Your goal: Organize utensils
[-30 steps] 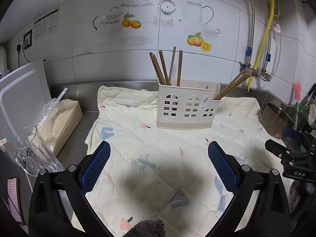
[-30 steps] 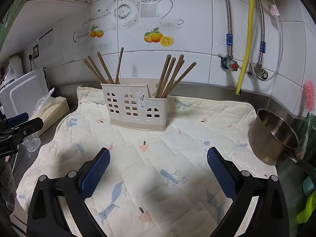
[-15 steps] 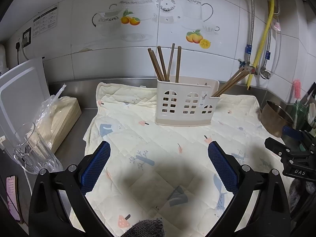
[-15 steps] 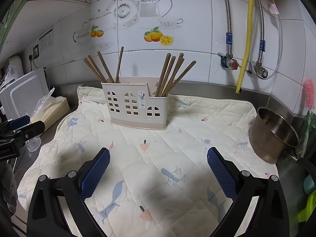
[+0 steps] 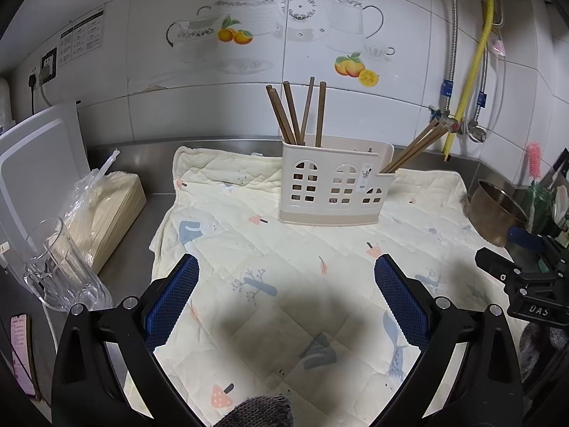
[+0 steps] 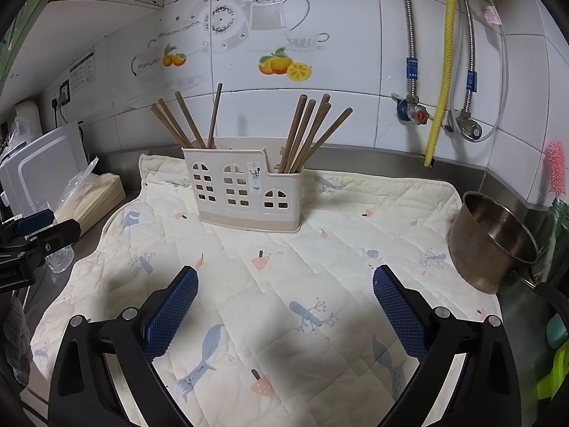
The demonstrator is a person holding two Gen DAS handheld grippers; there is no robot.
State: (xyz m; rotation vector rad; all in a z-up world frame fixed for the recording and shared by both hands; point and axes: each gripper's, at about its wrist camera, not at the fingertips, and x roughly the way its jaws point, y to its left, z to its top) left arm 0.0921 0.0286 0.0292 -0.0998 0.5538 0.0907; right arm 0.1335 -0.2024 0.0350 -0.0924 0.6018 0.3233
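Observation:
A cream utensil holder (image 5: 332, 186) with window cut-outs stands on a quilted mat (image 5: 284, 249); it also shows in the right wrist view (image 6: 245, 195). Brown chopsticks stand in its left compartment (image 5: 298, 114) and lean out of its right compartment (image 5: 412, 149); in the right wrist view they show as a left bunch (image 6: 188, 124) and a right bunch (image 6: 309, 131). My left gripper (image 5: 286, 277) is open and empty, well in front of the holder. My right gripper (image 6: 284, 288) is open and empty, also in front of it.
A steel pot (image 6: 492, 245) sits at the mat's right edge. A clear glass (image 5: 53, 263), a bagged stack of wooden items (image 5: 103, 213) and a white board (image 5: 39, 163) stand to the left. Pipes and valves (image 6: 441, 71) run down the tiled wall.
Both grippers have drawn back slightly from the holder, which looks a little farther away. Both stay open and empty.

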